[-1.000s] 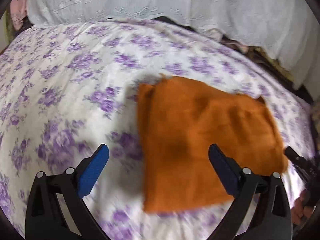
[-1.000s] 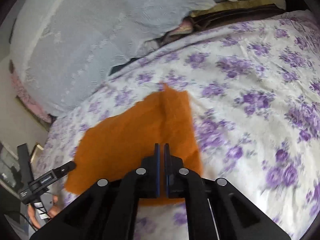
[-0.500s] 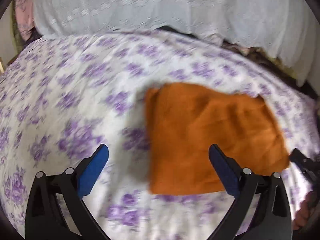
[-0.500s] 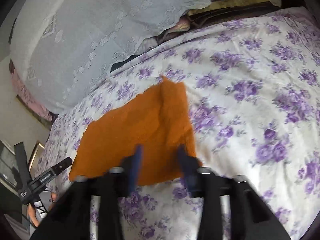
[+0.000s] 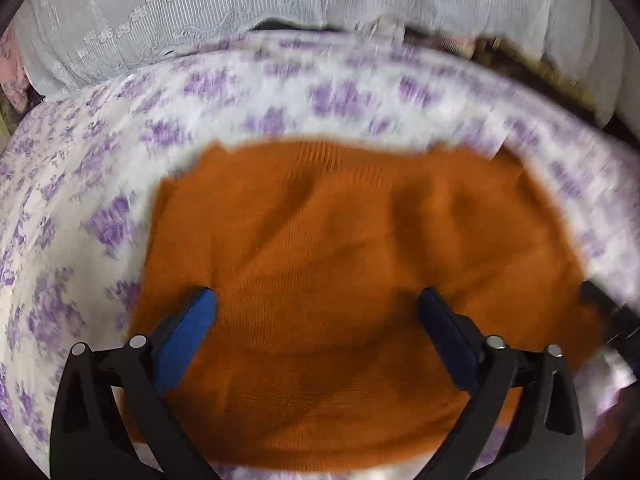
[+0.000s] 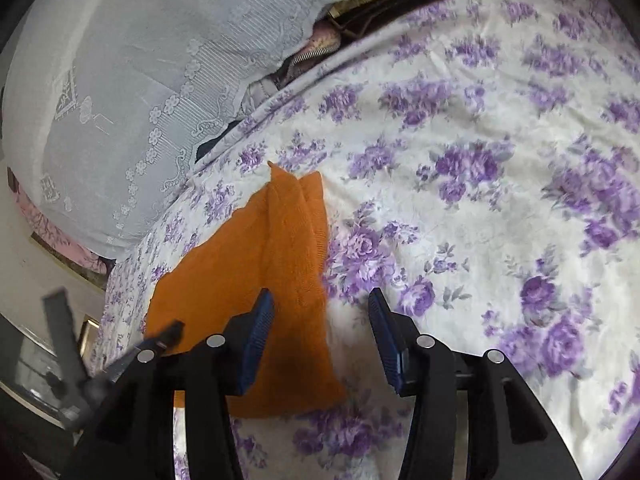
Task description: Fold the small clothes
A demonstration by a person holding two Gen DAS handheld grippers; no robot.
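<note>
Orange knit cloth [image 5: 340, 280] flat on floral sheet [image 6: 480, 200], left gripper [image 5: 318, 306] fingers wide — right gripper [image 6: 322, 306] fingers just parted, both empty

Home bedroom. Bed under the tongs, covered by a white sheet with purple flowers [image 6: 480, 208]. Beyond the tongs, a pale embroidered lace cover [image 6: 132, 80] draped over a bulky pile; zippered clothing [image 6: 308, 56] pokes out beneath it at the bed's far edge.
</note>
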